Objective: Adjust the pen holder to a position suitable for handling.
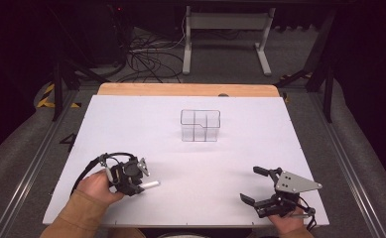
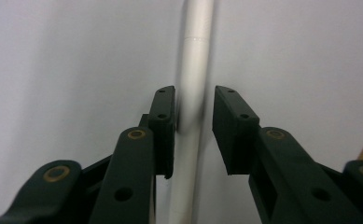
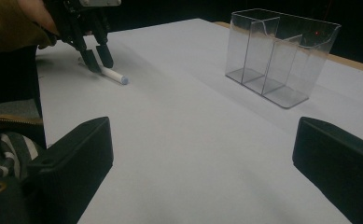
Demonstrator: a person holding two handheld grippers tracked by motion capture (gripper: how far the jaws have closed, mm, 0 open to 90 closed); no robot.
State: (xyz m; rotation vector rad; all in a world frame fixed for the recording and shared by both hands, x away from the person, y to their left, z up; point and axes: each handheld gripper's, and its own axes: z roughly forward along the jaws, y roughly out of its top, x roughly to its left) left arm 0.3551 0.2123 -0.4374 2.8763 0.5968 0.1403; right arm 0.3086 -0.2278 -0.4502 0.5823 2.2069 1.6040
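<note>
The left gripper (image 1: 142, 184) is standing over a white marker (image 1: 151, 185) that is lying flat on the white table (image 1: 190, 158), near its front left. The jaws are straddling the marker's barrel; one pad is touching it, the other is sitting just clear, so nothing is clamped. The marker's long axis is running across the table, its free end pointing right toward the right gripper (image 1: 254, 185), whose jaws are gaping wide. A clear compartment organizer (image 1: 200, 125) is standing well apart, farther back.
</note>
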